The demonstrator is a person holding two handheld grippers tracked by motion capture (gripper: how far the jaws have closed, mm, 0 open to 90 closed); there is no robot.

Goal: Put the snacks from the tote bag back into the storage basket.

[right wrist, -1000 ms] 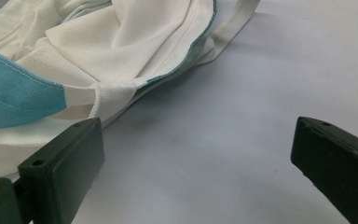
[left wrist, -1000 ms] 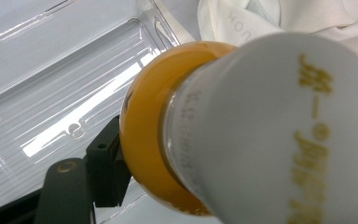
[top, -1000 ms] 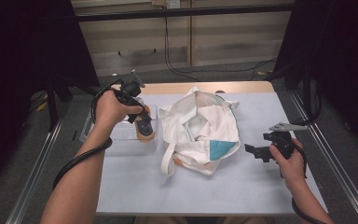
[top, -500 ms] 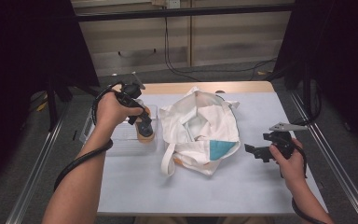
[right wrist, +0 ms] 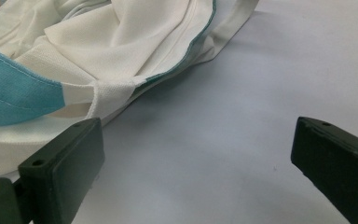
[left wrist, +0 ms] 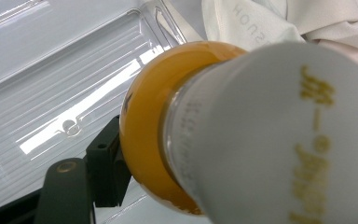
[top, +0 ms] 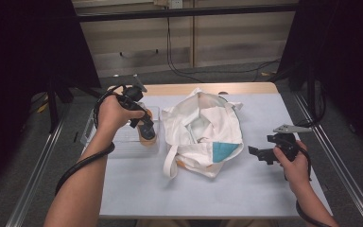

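We note the left gripper (top: 144,128) at the left side of the surface (top: 246,198), held over a clear plastic tray (top: 123,146), with its jaws clamped on a bottle (top: 147,138) of orange liquid. In the left gripper view the bottle (left wrist: 242,135) sits directly between the jaws and crowds the frame: white label toward the camera, orange body beyond it, one black jaw visible low at the left against the bottle's side, the ribbed tray (left wrist: 51,84) behind. In the high view the bottle stands in the tray's right-hand part, just left of a white cloth bag (top: 203,132) that lies open mid-surface, a teal patch on its near side. The right gripper (top: 261,154) rests near the right edge of the surface, apart from the bag. In the right gripper view its jaws stand wide apart with bare surface between them, the bag's hem and strap (right wrist: 121,70) just beyond the left jaw.
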